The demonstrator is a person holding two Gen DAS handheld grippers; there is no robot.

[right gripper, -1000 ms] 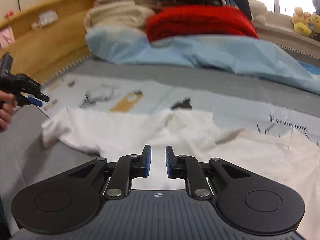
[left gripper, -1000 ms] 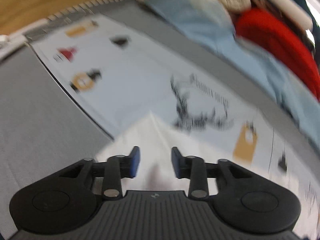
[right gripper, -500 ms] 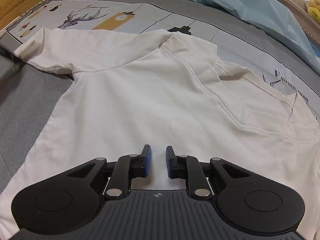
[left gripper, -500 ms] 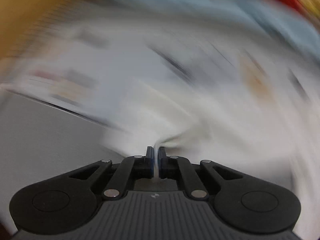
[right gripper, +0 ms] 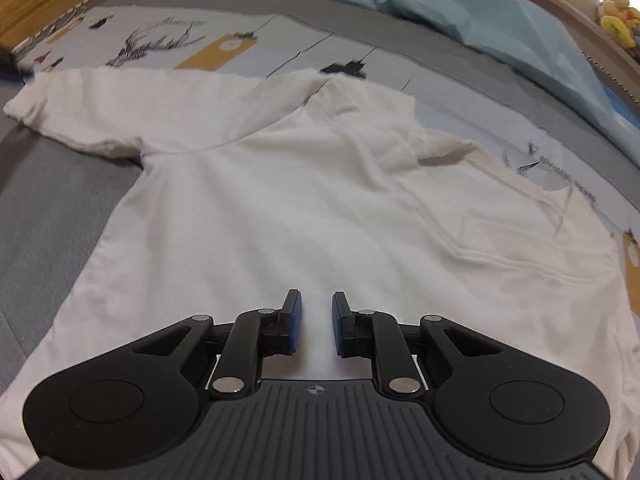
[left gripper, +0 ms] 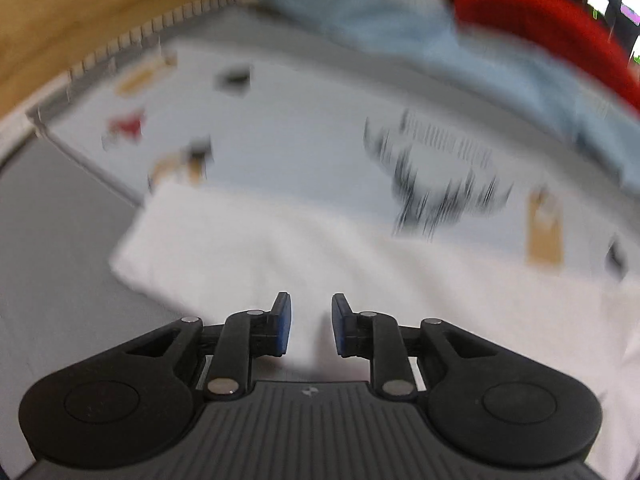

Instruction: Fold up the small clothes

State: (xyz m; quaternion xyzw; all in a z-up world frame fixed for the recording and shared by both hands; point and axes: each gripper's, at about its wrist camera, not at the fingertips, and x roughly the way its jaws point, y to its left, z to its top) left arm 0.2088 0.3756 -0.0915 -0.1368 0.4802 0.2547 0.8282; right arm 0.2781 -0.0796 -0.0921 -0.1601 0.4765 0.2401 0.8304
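A small white T-shirt (right gripper: 320, 200) lies spread flat on the bed, neck toward the far right and one sleeve (right gripper: 80, 120) stretched out to the left. My right gripper (right gripper: 316, 320) hovers over the shirt's body, pointing steeply down, open with a narrow gap and nothing between its pads. The left wrist view is blurred. It shows that sleeve (left gripper: 240, 240) lying on the printed sheet just ahead of my left gripper (left gripper: 310, 320). Its jaws are opening, and no cloth is pinched between them.
Under the shirt is a pale printed sheet (right gripper: 160, 36) on a grey bed surface (right gripper: 48, 200). A light blue cloth (right gripper: 480, 12) and a red garment (left gripper: 540, 20) are piled at the back. A wooden board (left gripper: 80, 12) borders the far left, and a yellow plush toy (right gripper: 618, 24) sits at the far right.
The crumpled shirt is now spread flat. My left gripper closed at the sleeve, then parted again with the sleeve lying flat. My right gripper tipped down closer to the shirt.
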